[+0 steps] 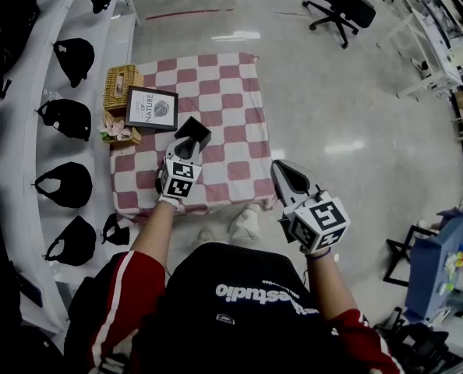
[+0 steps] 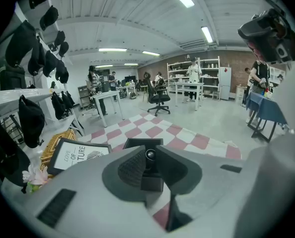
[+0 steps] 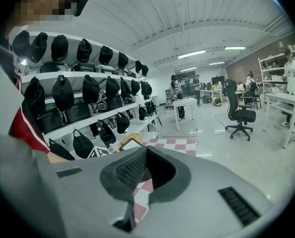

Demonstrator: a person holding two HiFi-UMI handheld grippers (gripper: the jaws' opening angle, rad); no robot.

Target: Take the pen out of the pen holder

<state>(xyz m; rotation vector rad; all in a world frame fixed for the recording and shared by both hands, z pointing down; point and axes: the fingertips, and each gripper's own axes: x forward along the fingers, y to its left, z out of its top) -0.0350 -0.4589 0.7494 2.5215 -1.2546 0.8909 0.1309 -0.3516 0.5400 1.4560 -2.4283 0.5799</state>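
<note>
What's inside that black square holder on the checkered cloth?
A pen: only its rounded top shows inside the pen holder, between the jaws of the left hand-held gripper. The holder's walls cover the rest.

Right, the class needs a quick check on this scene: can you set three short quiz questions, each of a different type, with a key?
1. True or false: the right gripper holds the pen.
2. Which of these stands near the pen holder on the checked cloth? A) a framed picture B) a mug C) a laptop
3. Fill in: the pen's top shows between the jaws of the ___ gripper.

Key
1. False: its jaws are together with nothing between them.
2. A.
3. Left: the left gripper is at the pen holder.
</note>
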